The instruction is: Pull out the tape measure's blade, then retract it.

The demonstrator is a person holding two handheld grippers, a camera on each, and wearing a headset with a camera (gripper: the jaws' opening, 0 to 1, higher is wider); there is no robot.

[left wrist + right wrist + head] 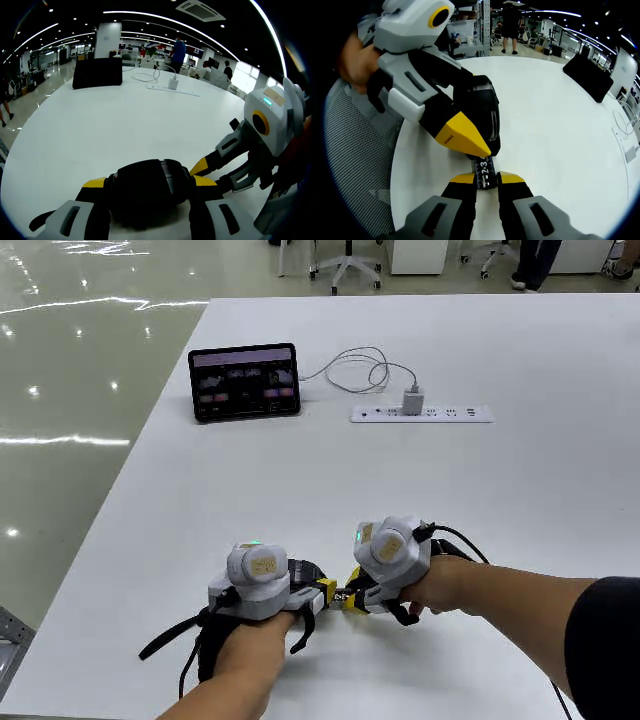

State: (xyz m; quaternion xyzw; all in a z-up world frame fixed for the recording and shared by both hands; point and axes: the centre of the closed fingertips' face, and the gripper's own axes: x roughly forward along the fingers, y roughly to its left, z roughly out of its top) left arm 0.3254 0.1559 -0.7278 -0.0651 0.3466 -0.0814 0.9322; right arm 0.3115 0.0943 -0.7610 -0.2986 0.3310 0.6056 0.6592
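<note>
The broad white desk (480, 490) is bare in its middle and toward its right edge, and a gripper can pass freely there. Toward the far edge a flat black tablet (245, 381) is propped up near the left edge. Beside it lies a long white power strip (440, 414) with a white charger plug (413, 399), and a looped white cable (355, 370) between them. At the near edge the left gripper (325, 592) and the right gripper (352, 600) meet tip to tip at the black tape measure (147, 187), with no gap between them.

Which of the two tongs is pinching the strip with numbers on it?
The right tongs: its yellow tips pinch the numbered blade, while the left tongs grips the black tape measure body itself.
</note>
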